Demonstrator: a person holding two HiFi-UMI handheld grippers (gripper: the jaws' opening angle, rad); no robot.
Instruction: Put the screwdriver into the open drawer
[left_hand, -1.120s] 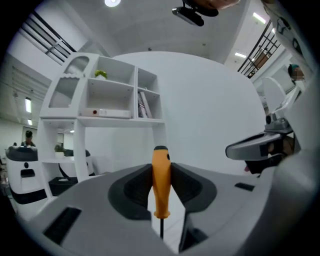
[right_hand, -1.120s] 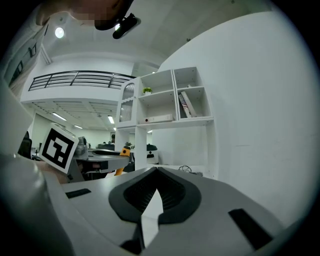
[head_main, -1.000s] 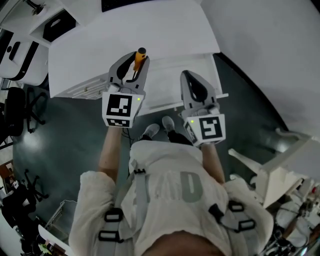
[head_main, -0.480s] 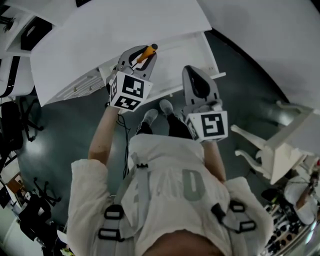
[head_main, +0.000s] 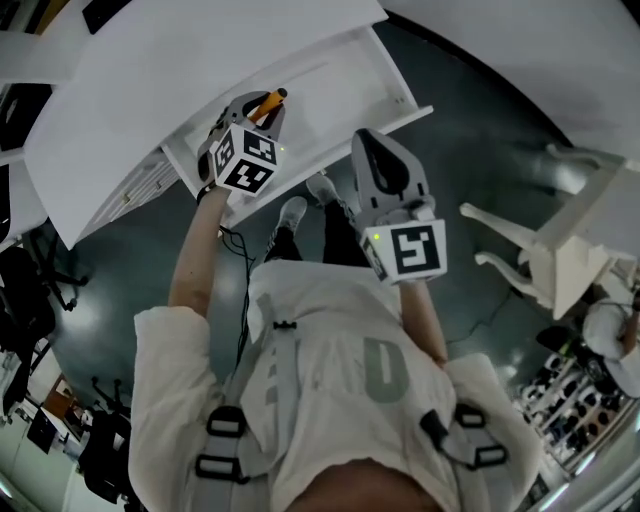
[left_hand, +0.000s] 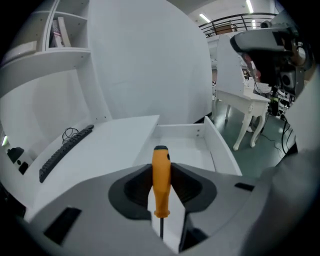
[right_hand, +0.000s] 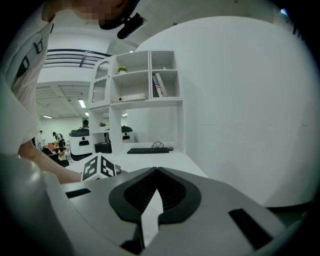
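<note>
**Screwdriver held short of the drawer: where it could slip**

The left gripper is clamped on the orange handle of the screwdriver. The handle's butt sticks out past the jaw tips and the thin shaft runs back toward the camera. The tool hangs in the air, aimed down at the open drawer and, by my reading, not yet inside it. The right gripper has its jaws together on nothing and is raised beside the left one, away from the work.

What could go wrong:
- The pads hold a round, smooth handle on a narrow strip, so a quick tilt could let the tool swivel or slide out.
- The desk top lies just left of the drawer. A release too far that way would leave the tool on the desk.
- Letting go from high up could make it bounce off the drawer wall or over the front edge to the floor.
- The jutting butt could knock the side wall on the way in.

Counted: one screwdriver, one open drawer, two grippers and one keyboard on the desk. The jaws hide part of the drawer's floor, so I cannot say whether anything already lies in it.
</note>
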